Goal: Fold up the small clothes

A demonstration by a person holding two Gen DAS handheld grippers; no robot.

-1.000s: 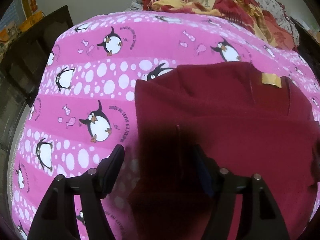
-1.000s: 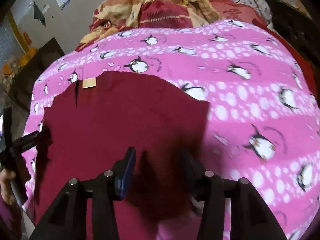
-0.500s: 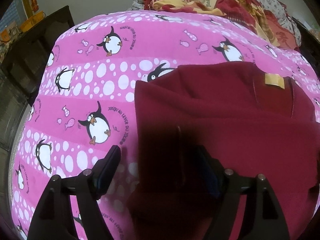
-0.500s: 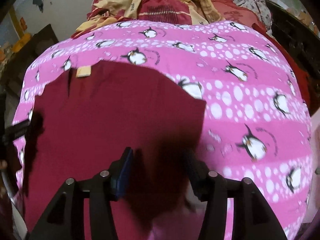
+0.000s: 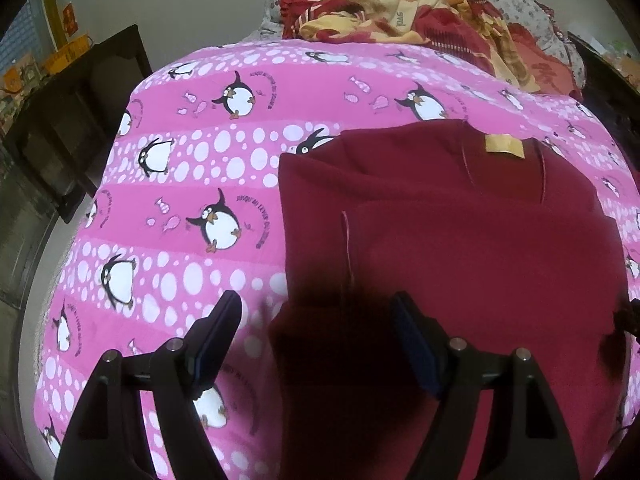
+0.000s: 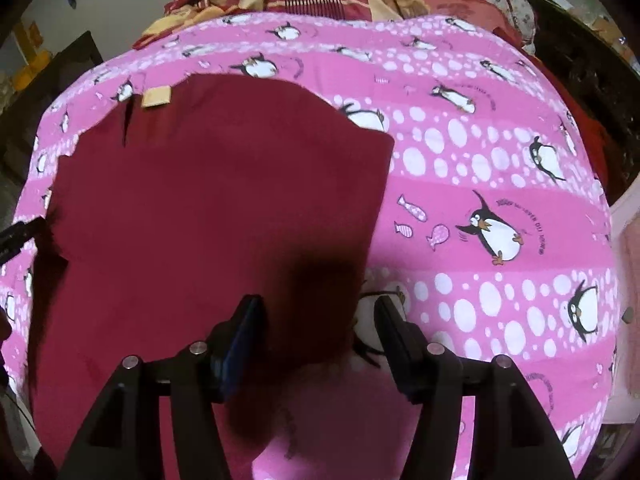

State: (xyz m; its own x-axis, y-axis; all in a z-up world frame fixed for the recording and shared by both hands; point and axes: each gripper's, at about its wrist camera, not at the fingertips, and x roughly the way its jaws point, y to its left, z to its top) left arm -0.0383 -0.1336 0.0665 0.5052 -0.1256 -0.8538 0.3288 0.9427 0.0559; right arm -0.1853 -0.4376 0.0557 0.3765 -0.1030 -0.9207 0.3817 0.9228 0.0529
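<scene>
You are between folds: the maroon garment [image 5: 460, 248] lies flat on the pink penguin bedcover [image 5: 192, 168], its lower part already doubled toward the collar, and both grippers hang over its near corners, nothing pinched. The left gripper [image 5: 316, 320] stands wide with no cloth pressed by its pads, and the right gripper [image 6: 316, 316] has just been opening, so the next move likely calls for a fresh grasp at an edge. Only the left view shows the folded seam and the tan neck label [image 5: 504, 146] face-on; only the right view shows the garment's straight right edge [image 6: 382, 184].
</scene>
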